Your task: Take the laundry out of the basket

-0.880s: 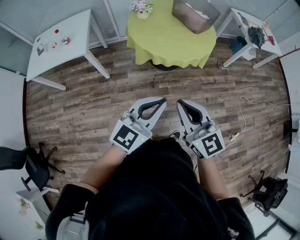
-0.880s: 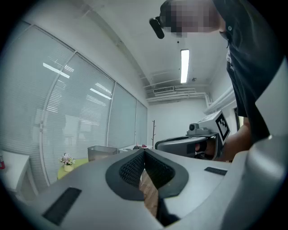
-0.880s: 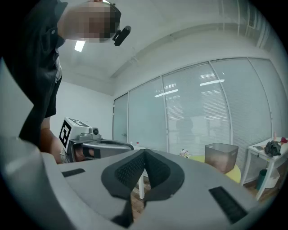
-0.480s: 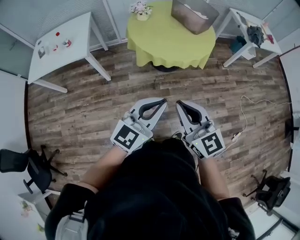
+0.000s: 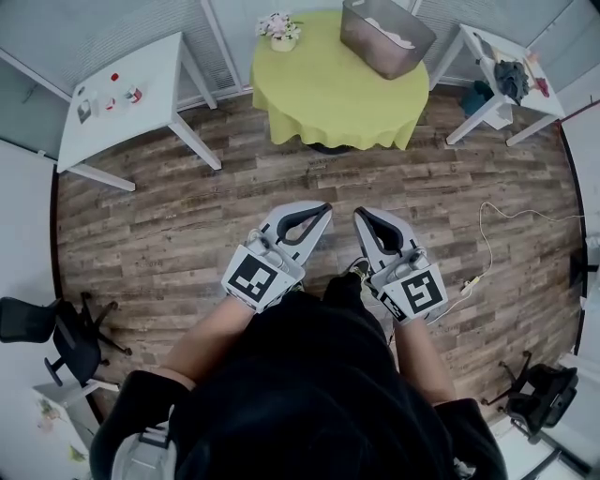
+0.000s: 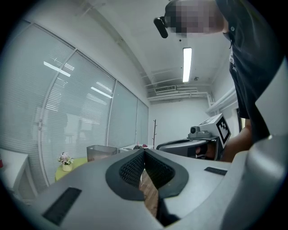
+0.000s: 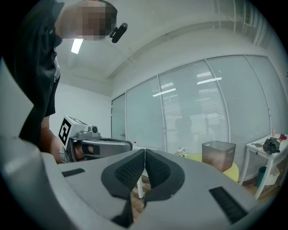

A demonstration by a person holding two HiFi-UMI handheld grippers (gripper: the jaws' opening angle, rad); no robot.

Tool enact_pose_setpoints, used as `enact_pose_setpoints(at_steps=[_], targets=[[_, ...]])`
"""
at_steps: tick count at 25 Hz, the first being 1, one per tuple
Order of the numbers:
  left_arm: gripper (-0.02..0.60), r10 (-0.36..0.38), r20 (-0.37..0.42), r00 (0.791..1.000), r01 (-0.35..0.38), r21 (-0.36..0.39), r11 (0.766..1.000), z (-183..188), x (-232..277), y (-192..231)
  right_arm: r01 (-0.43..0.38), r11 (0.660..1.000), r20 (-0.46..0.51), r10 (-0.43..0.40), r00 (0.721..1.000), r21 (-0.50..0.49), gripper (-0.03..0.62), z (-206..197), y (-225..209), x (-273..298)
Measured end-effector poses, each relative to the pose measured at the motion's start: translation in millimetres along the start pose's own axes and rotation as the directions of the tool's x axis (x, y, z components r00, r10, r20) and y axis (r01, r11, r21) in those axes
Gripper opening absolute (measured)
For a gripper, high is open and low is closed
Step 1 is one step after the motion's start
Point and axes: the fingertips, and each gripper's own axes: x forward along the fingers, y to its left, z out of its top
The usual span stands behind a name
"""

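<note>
While the laundry (image 5: 396, 39) lies as a pale heap inside the basket (image 5: 370, 42), both sit well apart from either claw, straight ahead and a little to the right, on the far side of a round green table (image 5: 328, 89).

- **Axis.** The basket's long axis runs roughly crosswise to the line of approach, skewed so that its right end lies nearer the person.
- **Between.** A wide stretch of bare wood floor (image 5: 281, 178) and the near part of the table separate the basket from the claws. A small pot of flowers (image 5: 279, 22) stands left of the basket, near the table's far edge.
- **Right claw** (image 5: 360, 215). Held close to the body and pointing forward, its jaws are closed pad to pad with nothing between them. It appears marginally the nearer of the two, since the basket lies to its side of centre.
- **Left claw** (image 5: 323, 209). Just beside the right one and level with it, its jaws meet at the tips, with nothing between them.

Judgement: the task has not begun, and the coming move is a walk forward before any reach, with the opening of a claw yet to come.
</note>
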Motion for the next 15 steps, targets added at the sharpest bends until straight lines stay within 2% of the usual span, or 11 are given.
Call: enact_pose_setpoints(at_steps=[6,15], targets=[[0.003,0.029,-0.019,0.999,-0.029,0.01,1.0,3,39,1,-0.021,1.0,0.002,0.021,1.0,-0.008,0.023,6,-40,-7],[0.003,0.057,0.002,0.998,-0.057,-0.007,0.998,7,102,-9,-0.058,0.998,-0.005,0.058,0.998,-0.006,0.023,8,-100,-20]])
